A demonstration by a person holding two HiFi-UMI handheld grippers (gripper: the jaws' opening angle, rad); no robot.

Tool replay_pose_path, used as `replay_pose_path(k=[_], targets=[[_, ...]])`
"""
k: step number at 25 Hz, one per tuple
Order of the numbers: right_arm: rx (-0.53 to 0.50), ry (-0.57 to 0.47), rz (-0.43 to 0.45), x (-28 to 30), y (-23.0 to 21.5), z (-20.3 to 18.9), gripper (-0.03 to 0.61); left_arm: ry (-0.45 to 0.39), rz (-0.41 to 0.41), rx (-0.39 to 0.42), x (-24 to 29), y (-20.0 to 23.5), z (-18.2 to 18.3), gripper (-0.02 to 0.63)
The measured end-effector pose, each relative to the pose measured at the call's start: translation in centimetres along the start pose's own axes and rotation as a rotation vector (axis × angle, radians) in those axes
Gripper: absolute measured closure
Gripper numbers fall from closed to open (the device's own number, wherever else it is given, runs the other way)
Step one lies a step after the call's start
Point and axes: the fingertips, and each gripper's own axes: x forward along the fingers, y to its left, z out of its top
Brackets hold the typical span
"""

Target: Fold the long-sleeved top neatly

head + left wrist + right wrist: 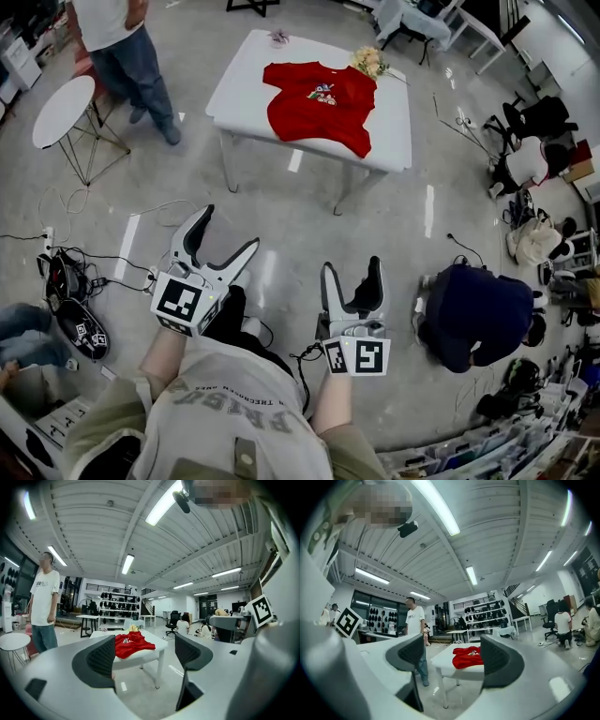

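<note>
Workshop floor: white table (394, 141) at 12 o'clock, red top (317, 101) spread flat for folding. Left gripper (225, 232) & right gripper (352, 267) gape wide, empty, prob. readied for grabbing; both well short of it.

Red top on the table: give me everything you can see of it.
The red top looks like soft fabric with a small multicoloured chest print. It lies unfolded, front up, mostly flat with slight wrinkles on the white table, collar toward the far edge, hem by the near edge. A pale bouquet sits beside one shoulder; contact unclear. Sleeve length unclear.
</note>
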Motion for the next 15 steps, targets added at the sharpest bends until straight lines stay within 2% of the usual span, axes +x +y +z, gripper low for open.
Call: replay_pose_path(k=[5,15], targets=[[-0.015,0.016,-0.015,4.6,-0.9,-0.8,0.21,0.025,-0.03,0.013,4.7,2.9,-0.1,0.232],[-0.062,0.029,-0.085,15.1,-2.7,-1.3,0.21,0.027,-0.112,0.035,14.1,10.2,2.6,0.232]])
